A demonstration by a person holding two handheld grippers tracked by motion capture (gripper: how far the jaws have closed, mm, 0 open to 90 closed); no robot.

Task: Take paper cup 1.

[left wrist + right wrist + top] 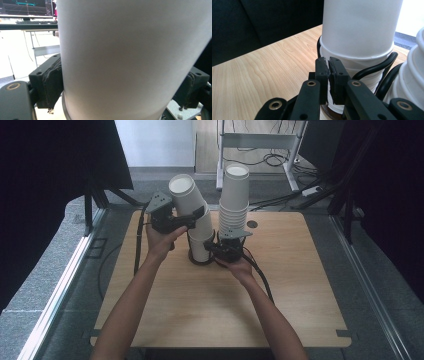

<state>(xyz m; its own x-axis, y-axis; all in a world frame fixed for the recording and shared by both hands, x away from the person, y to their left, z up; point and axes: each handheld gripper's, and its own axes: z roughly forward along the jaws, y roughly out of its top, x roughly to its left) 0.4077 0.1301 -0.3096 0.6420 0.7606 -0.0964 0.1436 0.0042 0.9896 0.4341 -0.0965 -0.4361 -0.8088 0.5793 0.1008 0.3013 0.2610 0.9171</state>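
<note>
I've got my left gripper (192,217) clamped around the top paper cup (189,195), tilting it off the short stack (201,240) just left of the tall stack (234,202). My right gripper (216,248), jaws nearly closed, pinches the short stack's base. Separation is partly done; lifting clear remains.

White paper cups (192,202), black gripper (176,220), pale wood-grain table (210,305), and grey floor (45,285).
</note>
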